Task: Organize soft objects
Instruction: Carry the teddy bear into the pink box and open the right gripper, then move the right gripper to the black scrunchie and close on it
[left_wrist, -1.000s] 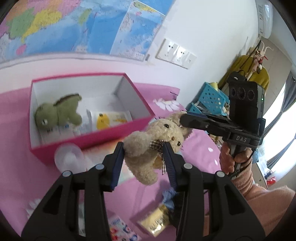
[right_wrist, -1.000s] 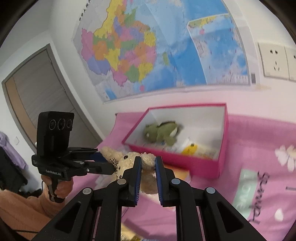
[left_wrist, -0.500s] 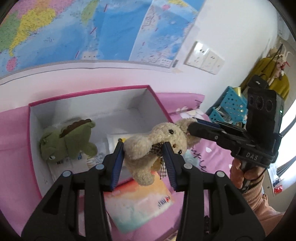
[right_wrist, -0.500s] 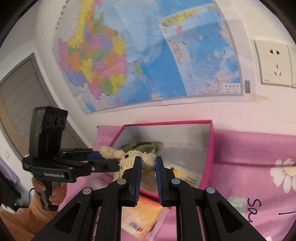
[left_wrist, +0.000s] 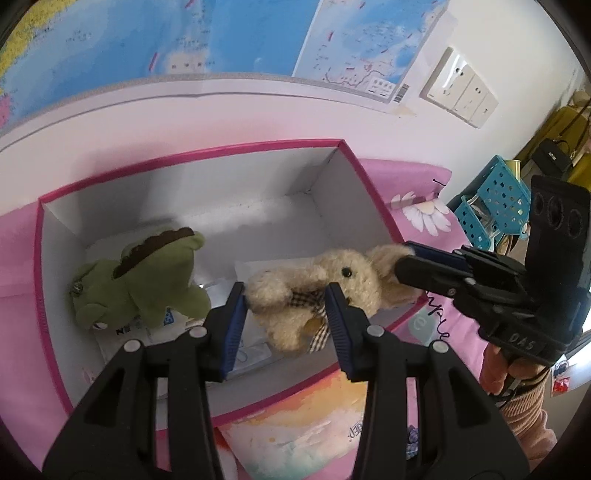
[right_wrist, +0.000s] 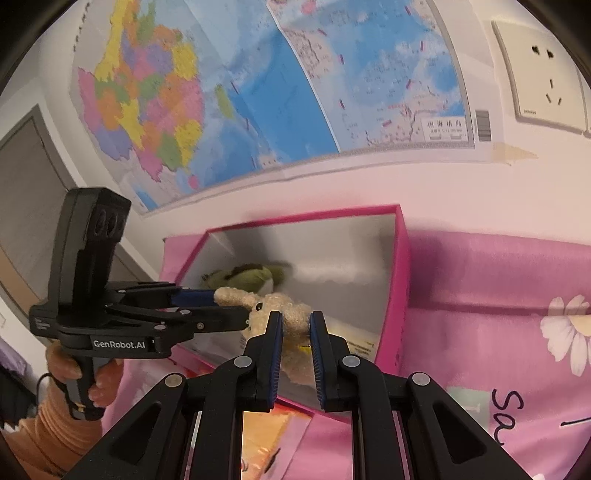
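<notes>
- Teddy bear (left_wrist: 314, 295): cream plush with a checked bow, held up over the open pink box (left_wrist: 192, 162) near its right-hand side, clear of the box floor as far as I can see. It hangs between my two tools.
- Left tool (left_wrist: 286, 314): my blue pads sit on either side of the bear's body at the bow and press into the plush; I read it as clenched on the teddy bear.
- Right tool (right_wrist: 295, 332): its pads flank the bear's ear and head; the jaws are opening at this moment, with the plush between them and still touching both pads in the right wrist view. In the left wrist view its tips reach the bear's ear from the right.
- Green dinosaur toy (left_wrist: 136, 280): plush with a brown ridge along its back, lying inside the box at the left, well apart from the bear.
- Box contents: white packets and printed paper (left_wrist: 159, 328) on the floor under and beside the dinosaur.
- Bed cover (right_wrist: 498, 302): pink with white daisies and black lettering, carrying the box.
- Booklet (left_wrist: 295, 432): colourful cover, lying on the bed cover just in front of the box.
- Wall map (right_wrist: 258, 85) and white sockets (left_wrist: 458, 92) above the box.
- Blue perforated basket (left_wrist: 495, 206): right of the box, behind the right tool.
</notes>
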